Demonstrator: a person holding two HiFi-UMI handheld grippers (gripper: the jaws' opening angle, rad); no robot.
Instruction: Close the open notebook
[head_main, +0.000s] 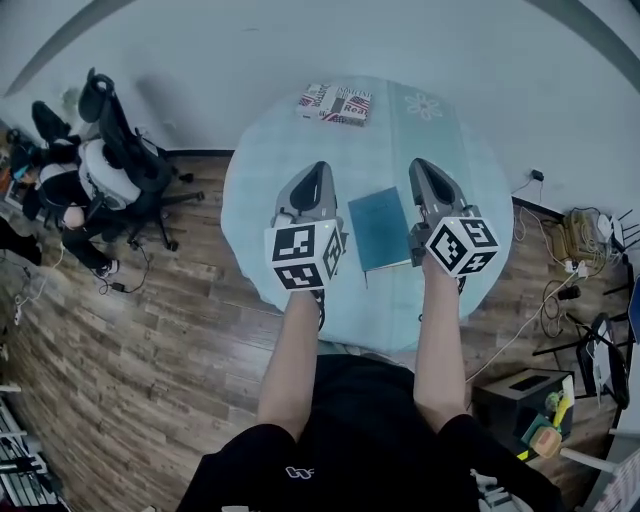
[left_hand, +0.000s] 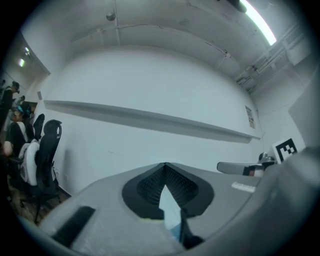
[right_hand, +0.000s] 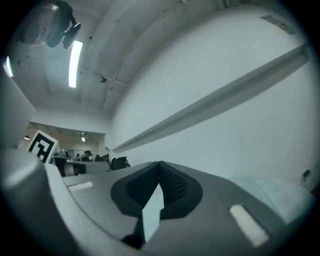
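A teal notebook (head_main: 381, 229) lies shut and flat on the round pale table (head_main: 262, 160), cover up. My left gripper (head_main: 318, 168) hovers left of it and my right gripper (head_main: 424, 164) just right of it, both held up off the table and pointing toward the white wall. In the left gripper view the jaws (left_hand: 165, 164) meet at their tips with nothing between them. The right gripper view shows its jaws (right_hand: 160, 162) closed the same way, empty. Neither gripper touches the notebook.
A red-and-white printed book (head_main: 336, 103) lies at the table's far edge. A black office chair (head_main: 120, 150) and a seated person (head_main: 65, 190) are at the left on the wood floor. Cables and boxes (head_main: 575, 240) sit at the right.
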